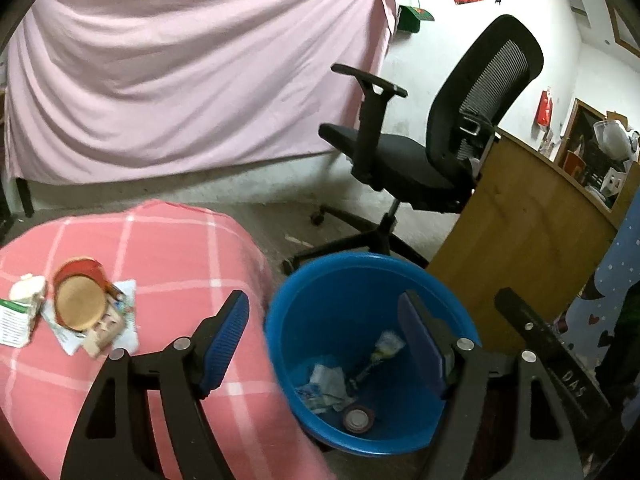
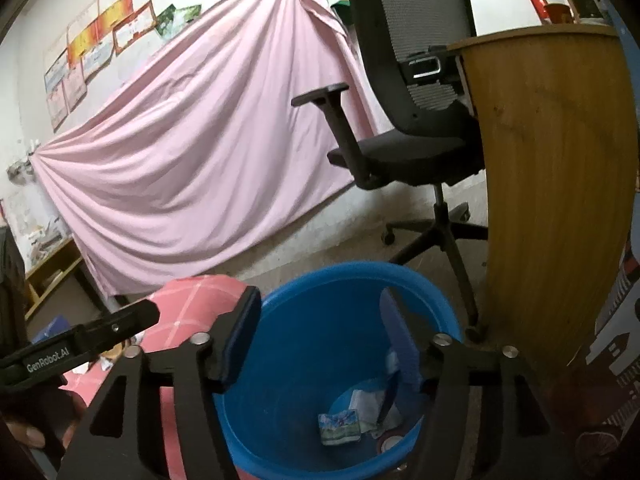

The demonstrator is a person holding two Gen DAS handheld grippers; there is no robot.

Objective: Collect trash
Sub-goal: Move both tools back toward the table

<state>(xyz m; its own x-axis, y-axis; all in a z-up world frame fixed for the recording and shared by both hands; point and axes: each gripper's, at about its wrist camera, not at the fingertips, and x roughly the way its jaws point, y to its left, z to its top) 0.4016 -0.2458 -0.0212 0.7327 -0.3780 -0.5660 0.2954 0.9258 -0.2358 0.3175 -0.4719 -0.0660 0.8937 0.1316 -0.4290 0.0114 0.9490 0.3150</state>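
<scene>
Both tools over the blue bin (image 1: 360, 308) now, lower middle of frame. Left tool (image 1: 324, 344) released, jaws spread wide, nothing between the pads. Right tool (image 2: 320, 340) likewise released and empty, hanging right above the bin's mouth.

Partway through, by the look of it. Already in the bin: crumpled wrappers (image 1: 324, 384), a small printed packet (image 2: 340, 426), a round tape-like roll (image 1: 358, 420) at the bottom. Still to fetch: a small heap at lower left of the left view, on the table under its pink checked cloth (image 1: 180, 248). A red lid with a cork-brown disc (image 1: 78, 300), a white carton (image 1: 20, 316), paper scraps (image 1: 128, 320) beneath. Likely next: back to that heap for another piece.

Around the scene: pink sheet (image 1: 192, 72) hung across the back wall, black mesh office chair (image 1: 440, 132) at centre right, wooden panel (image 1: 520, 240) just beside the bin, bare concrete floor (image 1: 256, 200), posters (image 2: 96, 40) at upper left of the right view.
</scene>
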